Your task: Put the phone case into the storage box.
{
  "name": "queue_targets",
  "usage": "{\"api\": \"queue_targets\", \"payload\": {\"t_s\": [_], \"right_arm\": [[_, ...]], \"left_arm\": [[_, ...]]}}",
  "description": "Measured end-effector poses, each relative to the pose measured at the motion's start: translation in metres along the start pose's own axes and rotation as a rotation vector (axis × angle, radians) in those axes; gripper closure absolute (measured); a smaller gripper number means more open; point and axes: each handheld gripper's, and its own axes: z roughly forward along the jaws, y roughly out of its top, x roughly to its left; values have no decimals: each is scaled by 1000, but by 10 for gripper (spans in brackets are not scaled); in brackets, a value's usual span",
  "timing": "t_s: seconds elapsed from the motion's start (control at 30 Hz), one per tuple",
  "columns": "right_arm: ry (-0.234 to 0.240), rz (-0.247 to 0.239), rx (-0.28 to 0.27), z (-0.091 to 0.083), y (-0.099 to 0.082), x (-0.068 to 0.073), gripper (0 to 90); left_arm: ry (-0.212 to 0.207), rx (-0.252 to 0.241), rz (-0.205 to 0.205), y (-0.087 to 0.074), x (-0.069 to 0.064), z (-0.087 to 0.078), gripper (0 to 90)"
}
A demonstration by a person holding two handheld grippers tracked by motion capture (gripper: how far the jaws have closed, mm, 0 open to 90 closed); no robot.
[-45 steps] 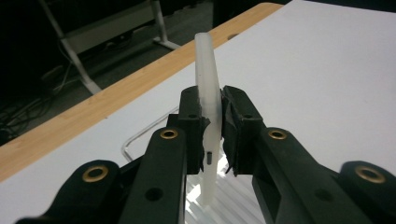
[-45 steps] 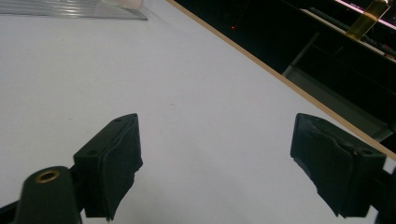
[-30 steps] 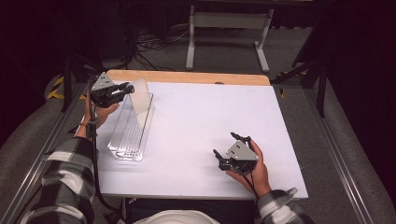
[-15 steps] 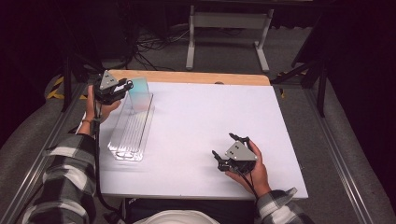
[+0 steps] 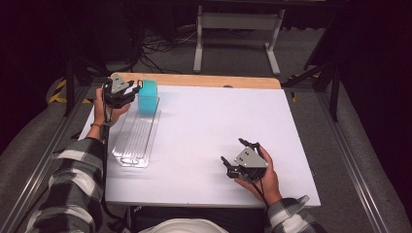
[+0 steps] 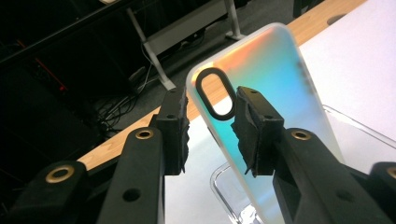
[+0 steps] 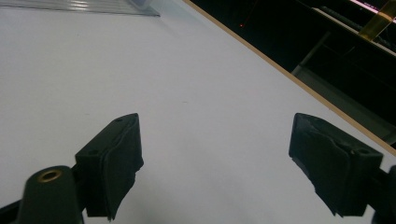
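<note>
The iridescent phone case (image 5: 148,96) had gone from lying low against the clear plastic rack (image 5: 136,138) a second earlier to standing upright at the rack's far end, by the wooden edge of the bench (image 5: 204,145). The left claw (image 5: 127,92) sat at its left side. In the left gripper view the case (image 6: 271,93) ran between the two jaws, close against the right-hand pad (image 6: 252,130), with a clear gap to the left-hand one, so the grip looked slack. Those jaws had just been opening with the case between them. That read as a release: the case was probably seated in a slot and ready to be left standing, though the slot itself could not be made out.

The right claw (image 5: 239,156) rested low on the bare bench near the person's edge, well apart from the rack, its jaws apart and empty (image 7: 215,158), having just been closing a little.
</note>
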Motion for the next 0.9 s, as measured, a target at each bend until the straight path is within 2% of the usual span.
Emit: {"api": "queue_targets", "payload": {"t_s": [0.03, 0.1, 0.13, 0.3, 0.57, 0.63, 0.67, 0.9], "right_arm": [[0, 0, 0, 0, 0, 0, 174], [-2, 3, 1, 0, 0, 0, 174], [-3, 4, 1, 0, 0, -1, 175], [-2, 4, 3, 0, -1, -1, 174], [-7, 2, -2, -1, 0, -1, 174], [-7, 2, -2, -1, 0, 0, 174], [-6, 6, -3, 0, 0, -1, 174], [-5, 8, -10, -1, 1, -1, 174]], "left_arm": [[11, -4, -3, 0, -1, 1, 646], [-5, -3, -8, 1, -3, 2, 648], [1, 3, 1, 1, -4, 3, 644], [-5, -4, -26, -1, -2, 1, 628], [-26, -5, -60, -4, 2, -6, 616], [-18, -8, -51, -4, 3, -7, 611], [-29, -8, -67, -4, 3, -9, 606], [-34, -26, -87, -5, 1, -16, 586]]}}
